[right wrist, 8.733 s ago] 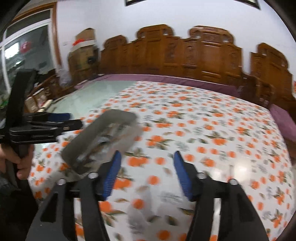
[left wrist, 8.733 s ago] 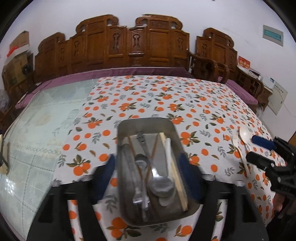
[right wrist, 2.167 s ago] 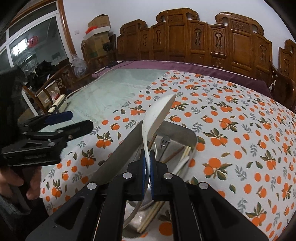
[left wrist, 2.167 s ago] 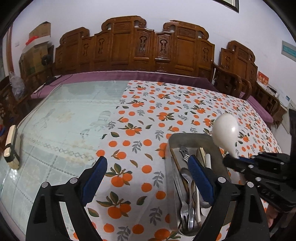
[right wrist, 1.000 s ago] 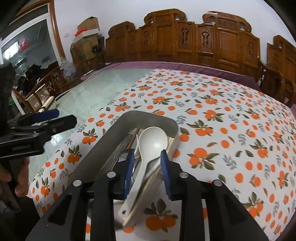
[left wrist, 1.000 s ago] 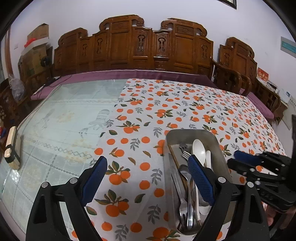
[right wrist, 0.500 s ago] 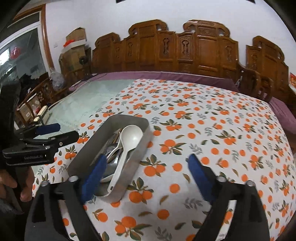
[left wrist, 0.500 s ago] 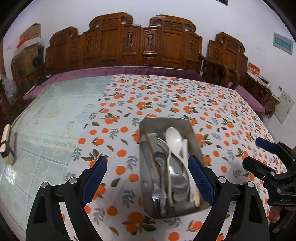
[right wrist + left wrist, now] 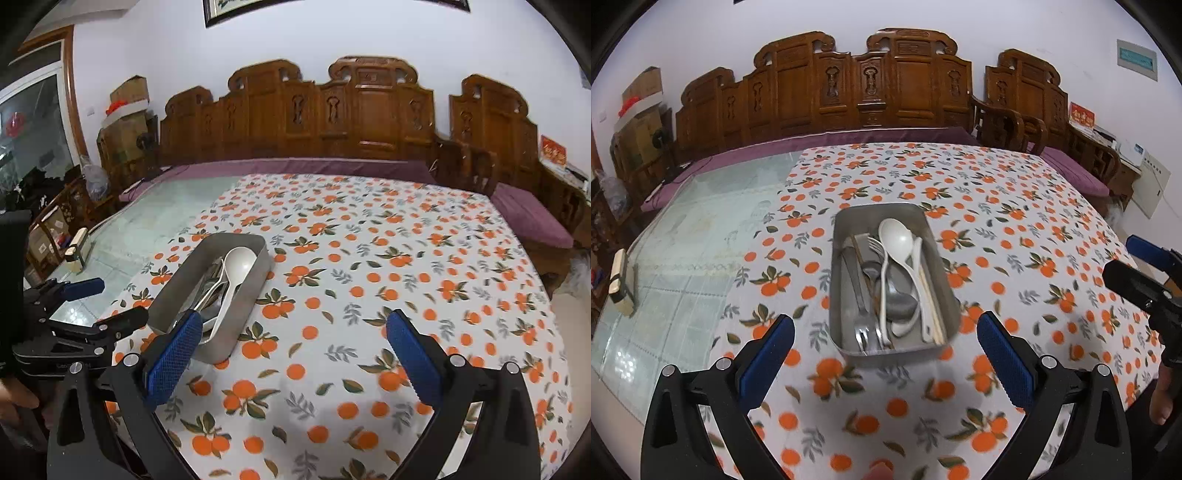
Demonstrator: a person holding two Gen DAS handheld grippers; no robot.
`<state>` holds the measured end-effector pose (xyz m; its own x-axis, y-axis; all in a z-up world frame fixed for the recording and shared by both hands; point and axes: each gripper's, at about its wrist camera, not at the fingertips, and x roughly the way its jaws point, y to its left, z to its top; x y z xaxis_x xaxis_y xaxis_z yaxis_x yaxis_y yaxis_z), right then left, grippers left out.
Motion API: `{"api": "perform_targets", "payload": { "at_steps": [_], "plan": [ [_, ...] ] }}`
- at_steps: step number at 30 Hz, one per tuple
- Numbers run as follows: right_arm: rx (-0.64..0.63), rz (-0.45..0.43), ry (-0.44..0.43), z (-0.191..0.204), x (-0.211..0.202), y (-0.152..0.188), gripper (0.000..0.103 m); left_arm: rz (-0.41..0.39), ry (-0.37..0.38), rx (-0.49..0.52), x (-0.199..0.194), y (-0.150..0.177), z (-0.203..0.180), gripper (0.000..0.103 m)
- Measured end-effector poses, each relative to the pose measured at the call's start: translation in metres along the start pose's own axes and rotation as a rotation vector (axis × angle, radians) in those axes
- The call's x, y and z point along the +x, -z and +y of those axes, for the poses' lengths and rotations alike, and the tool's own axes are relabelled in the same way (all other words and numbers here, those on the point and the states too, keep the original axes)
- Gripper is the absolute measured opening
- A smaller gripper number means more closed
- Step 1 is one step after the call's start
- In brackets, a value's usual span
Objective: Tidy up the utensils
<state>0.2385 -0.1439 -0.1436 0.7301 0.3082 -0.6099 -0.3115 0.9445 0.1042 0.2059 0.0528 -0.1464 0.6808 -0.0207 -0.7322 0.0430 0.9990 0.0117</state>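
A rectangular metal tray (image 9: 894,352) sits on a table covered with a white tablecloth (image 9: 1015,229) printed with oranges and leaves; to the left the cloth ends and a bare glass tabletop (image 9: 683,236) shows. In the left wrist view the tray's long axis runs from the near edge of the table away toward a row of carved wooden chair backs (image 9: 871,85) along the far wall, tilted slightly to the left at the far end. Inside it the utensils lie lengthwise, along that same axis. A large white spoon (image 9: 892,251) rests on top with its bowl at the far end and its handle pointing toward the camera; a metal fork (image 9: 873,245) lies just left of it with its tines also at the far end, and pale chopsticks (image 9: 929,291) run along the right side. More metal cutlery lies underneath, too tangled to sort out. The left gripper (image 9: 886,360) hangs above the near end of the tray, its blue-padded jaws still widening, nothing between them but air. The right gripper (image 9: 293,354) is over bare cloth to the right of the tray, jaws spread wide and empty; from its view the tray (image 9: 243,306) lies diagonally, the spoon's bowl (image 9: 240,260) at the far right end.
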Motion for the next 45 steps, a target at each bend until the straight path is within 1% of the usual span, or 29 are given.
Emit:
{"api": "perform_targets", "payload": {
  "at_steps": [4, 8, 11, 18, 23, 26, 33, 45],
  "plan": [
    [0.019, -0.017, 0.028, -0.007, -0.025, 0.01, 0.1, 0.003, -0.019, 0.012, -0.017, 0.008, -0.014, 0.096],
    [0.028, -0.046, 0.047, -0.013, -0.05, 0.017, 0.1, -0.003, 0.019, -0.016, -0.035, 0.013, -0.022, 0.096],
    [0.035, -0.076, 0.06, -0.015, -0.073, 0.018, 0.1, -0.026, 0.026, -0.024, -0.052, 0.012, -0.027, 0.096],
    [0.026, -0.183, 0.092, -0.012, -0.129, 0.006, 0.1, -0.139, 0.018, -0.017, -0.111, -0.003, -0.039, 0.096],
    [0.014, -0.256, 0.097, -0.006, -0.167, -0.004, 0.1, -0.256, 0.009, -0.005, -0.161, -0.011, -0.047, 0.096],
    [0.017, -0.287, 0.097, -0.003, -0.185, -0.008, 0.1, -0.298, -0.005, 0.008, -0.181, -0.013, -0.053, 0.096],
    [0.018, -0.324, 0.102, -0.002, -0.21, -0.01, 0.1, -0.337, -0.008, 0.001, -0.205, -0.013, -0.056, 0.096],
    [0.024, -0.327, 0.102, -0.004, -0.215, -0.008, 0.1, -0.343, -0.01, -0.003, -0.211, -0.012, -0.058, 0.096]
  ]
}}
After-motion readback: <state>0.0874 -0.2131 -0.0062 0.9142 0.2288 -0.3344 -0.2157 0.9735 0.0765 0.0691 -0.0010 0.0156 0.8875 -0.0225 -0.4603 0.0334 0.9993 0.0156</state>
